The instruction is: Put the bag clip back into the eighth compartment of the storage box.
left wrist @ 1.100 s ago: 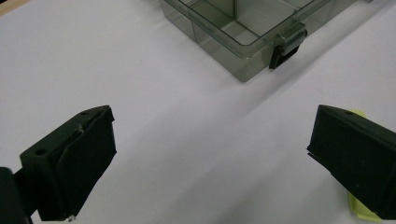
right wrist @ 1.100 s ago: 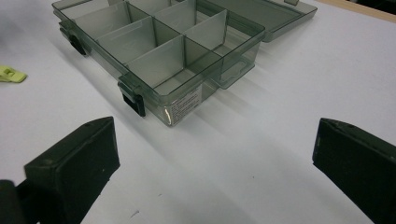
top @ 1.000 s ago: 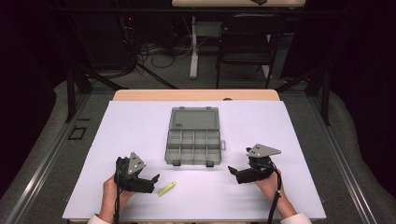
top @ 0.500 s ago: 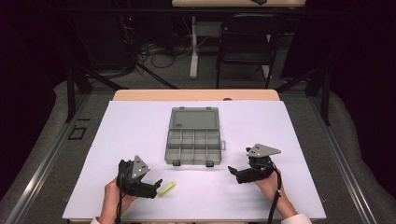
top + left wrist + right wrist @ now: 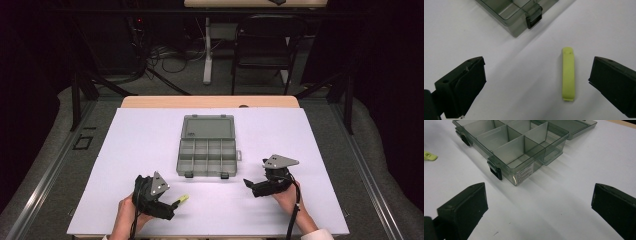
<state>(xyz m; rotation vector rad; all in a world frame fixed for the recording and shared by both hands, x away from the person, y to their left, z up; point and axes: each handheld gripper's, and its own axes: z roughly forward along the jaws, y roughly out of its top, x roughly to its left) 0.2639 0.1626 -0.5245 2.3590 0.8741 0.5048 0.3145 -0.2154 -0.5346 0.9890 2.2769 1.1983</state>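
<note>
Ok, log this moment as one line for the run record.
left gripper: open, jaws astride small yellow-green plastic strip, not touching | right gripper: open, holding nothing | clear grey plastic compartment box: lid open

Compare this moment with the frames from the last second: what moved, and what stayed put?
The left gripper slid toward the person and in on the yellow-green strip, which now lies between its open jaws, untouched. Nothing was taken hold of or let go. The right gripper, the compartment box with its lid open, and the strip itself stayed in place.

left gripper (image 5: 172,204) nearer yellow-green strip (image 5: 182,199), jaws straddling it
</note>
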